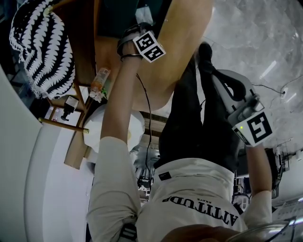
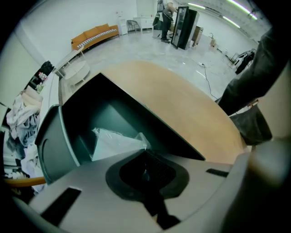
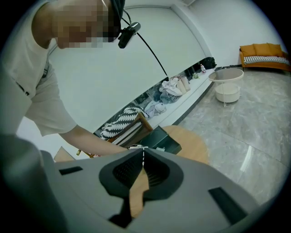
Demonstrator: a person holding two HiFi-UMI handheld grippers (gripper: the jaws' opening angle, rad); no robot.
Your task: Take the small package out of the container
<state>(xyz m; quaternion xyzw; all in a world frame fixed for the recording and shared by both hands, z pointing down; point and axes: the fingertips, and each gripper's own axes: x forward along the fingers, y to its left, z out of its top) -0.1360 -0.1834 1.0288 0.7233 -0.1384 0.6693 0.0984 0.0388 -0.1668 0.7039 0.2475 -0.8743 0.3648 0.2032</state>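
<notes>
head view: the left gripper reaches into the dark green container at the top of the frame, which sits on the round wooden table. the right gripper hangs at the right, apart from the container.

left gripper view: the small package (clear, crinkled plastic) lies inside the container, lower left of centre. the jaws are pinched together on its corner.

right gripper view: the jaws are closed with nothing between them, and the container shows just above them at centre.
</notes>
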